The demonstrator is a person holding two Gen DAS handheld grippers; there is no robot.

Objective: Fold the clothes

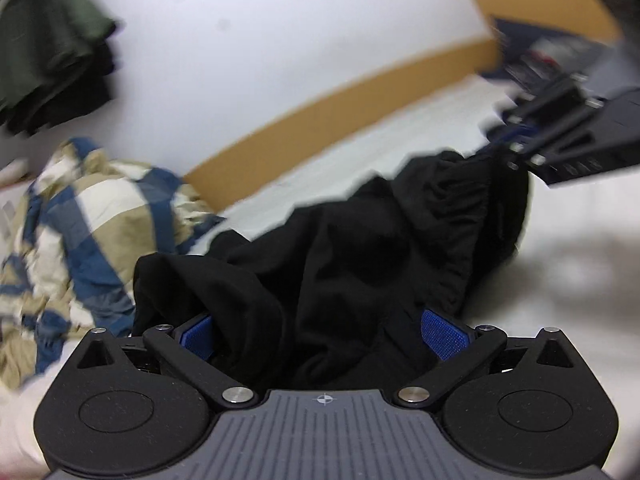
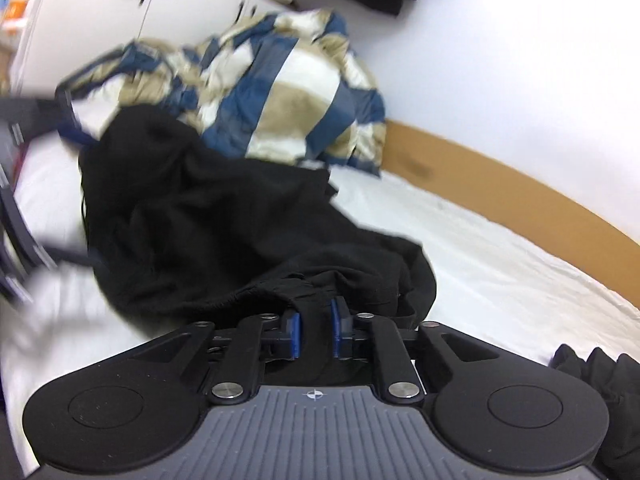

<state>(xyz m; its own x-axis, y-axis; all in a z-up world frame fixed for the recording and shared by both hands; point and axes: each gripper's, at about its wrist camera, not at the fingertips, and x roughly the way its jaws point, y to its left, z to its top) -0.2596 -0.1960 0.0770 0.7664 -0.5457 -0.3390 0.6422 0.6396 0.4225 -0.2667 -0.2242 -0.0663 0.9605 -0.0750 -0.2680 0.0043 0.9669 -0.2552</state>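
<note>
Black garment (image 1: 360, 240) spans between both tools: right gripper (image 2: 316, 334) pinches its hem; left gripper (image 1: 320, 332) straddles it, spread.

White-sheeted bed (image 2: 500, 248): black garment (image 2: 224, 224) crumpled centre, blue-beige checked blanket (image 2: 280, 92) bunched behind, dark clothes pile (image 1: 52, 52) far.

left gripper (image 1: 322, 332) has its jaws spread wide with black cloth bunched between them; right gripper (image 2: 316, 334) has its jaws nearly closed, pinching black cloth.
</note>
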